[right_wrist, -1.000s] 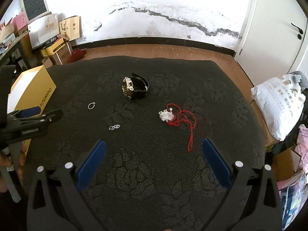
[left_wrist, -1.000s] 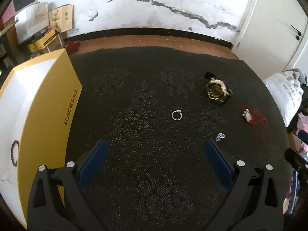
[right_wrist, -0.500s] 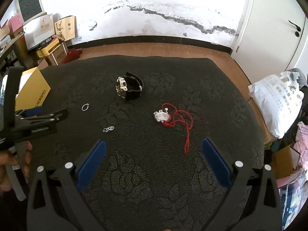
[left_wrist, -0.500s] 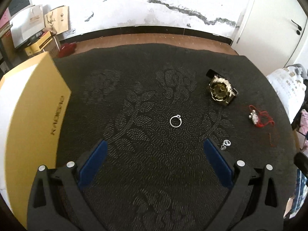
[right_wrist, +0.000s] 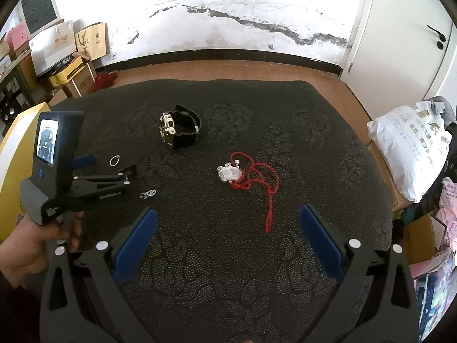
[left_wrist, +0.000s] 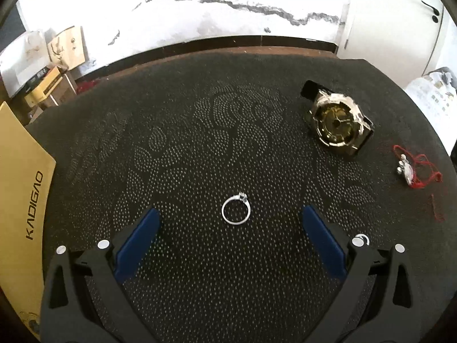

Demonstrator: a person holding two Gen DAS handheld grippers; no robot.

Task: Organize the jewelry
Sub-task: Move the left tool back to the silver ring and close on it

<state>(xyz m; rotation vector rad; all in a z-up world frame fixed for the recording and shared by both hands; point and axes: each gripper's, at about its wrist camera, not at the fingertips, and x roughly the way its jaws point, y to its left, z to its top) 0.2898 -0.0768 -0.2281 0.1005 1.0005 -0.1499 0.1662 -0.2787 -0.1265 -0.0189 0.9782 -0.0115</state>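
Note:
A silver ring (left_wrist: 236, 212) lies flat on the black patterned cloth (left_wrist: 200, 148), between and just ahead of my open left gripper (left_wrist: 230, 220). It also shows in the right wrist view (right_wrist: 114, 160). A gold watch on a black strap (left_wrist: 338, 123) (right_wrist: 178, 128) lies far right of it. A red cord with a silver pendant (left_wrist: 411, 170) (right_wrist: 228, 173) lies further right. A small silver earring piece (left_wrist: 363, 238) (right_wrist: 148, 193) sits by my left gripper's right finger. My right gripper (right_wrist: 228, 223) is open and empty, near the cord's end.
A yellow KADIGAO box (left_wrist: 21, 200) (right_wrist: 11, 154) stands at the cloth's left edge. The left gripper's body with its screen (right_wrist: 57, 171) shows in the right wrist view. A white bag (right_wrist: 411, 148) lies right. Cartons (right_wrist: 68, 68) stand along the far wall.
My left gripper moved forward and down toward the ring, which now lies between its fingertips. The yellow box slid further left in its view. My right gripper shifted slightly.

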